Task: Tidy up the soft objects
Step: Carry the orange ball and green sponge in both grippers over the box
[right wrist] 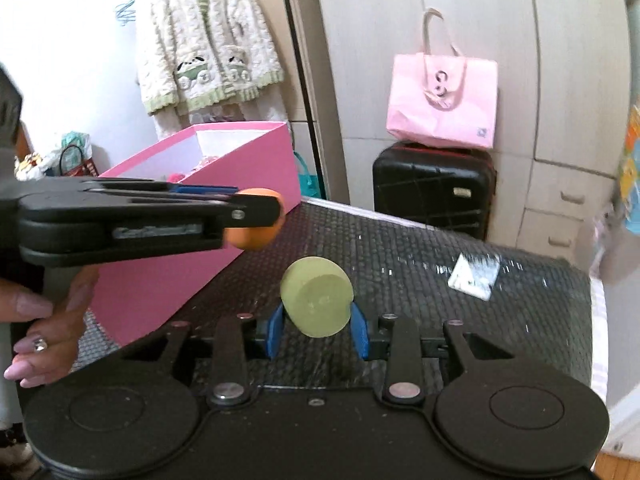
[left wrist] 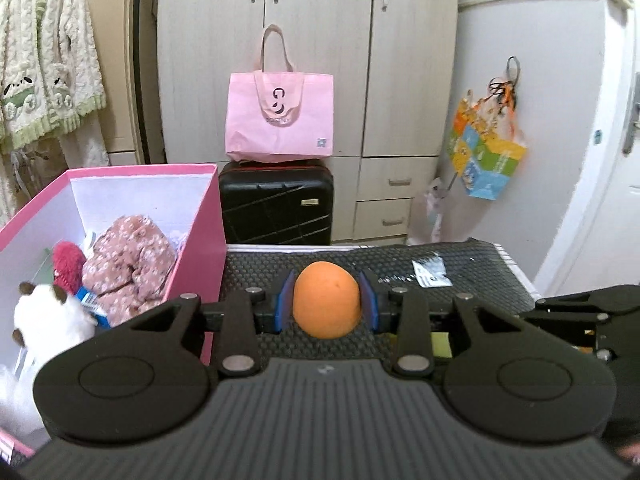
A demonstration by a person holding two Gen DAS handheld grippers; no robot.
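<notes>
Gripping an orange foam ball [left wrist: 326, 300] squarely between its blue pads, my left gripper [left wrist: 326, 304] stands beside the pink box [left wrist: 200, 248]; my right gripper [right wrist: 318, 320] clamps a green foam cylinder [right wrist: 318, 300] likewise.

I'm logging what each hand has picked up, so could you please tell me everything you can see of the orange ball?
The orange ball is a smooth, matte, egg-shaped piece that looks like soft foam, plain apart from a tiny dark speck. The left gripper is shut on it, blue pads pressing its two sides. It is held above the black textured mat, just right of the pink box. The right wrist view shows it poking out past the black fingers.
</notes>
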